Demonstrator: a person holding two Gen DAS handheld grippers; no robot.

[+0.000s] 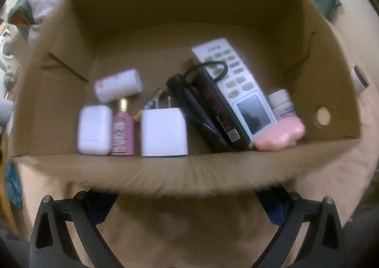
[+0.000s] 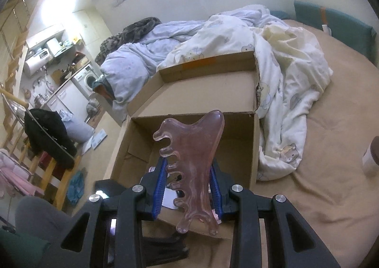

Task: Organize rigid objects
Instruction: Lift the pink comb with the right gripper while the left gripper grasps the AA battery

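Nearest to me, my right hand-held gripper [image 2: 189, 187] is clamped on a pink translucent comb-shaped scraper [image 2: 189, 161], its blue pads [image 2: 160, 187] pressing the toothed edge on one side and the smooth edge on the other, low on the piece, so the broad top stands free above the jaws. It looks stiff, glassy and slick, probably brittle if dropped, so I judge a firm hold on the flat body safer than on the knobby teeth. My left hand-held gripper [image 1: 189, 211] stands wide apart with nothing between its fingers, just short of the near wall of the cardboard box [image 1: 189, 168]. Inside, along that wall, lie a white case [image 1: 94, 130], a pink bottle [image 1: 122, 133], a white charger [image 1: 163, 131], a remote [image 1: 236, 83] and pink soap [image 1: 279, 134]. Beyond is the crumpled duvet [image 2: 272, 55] on the bed.
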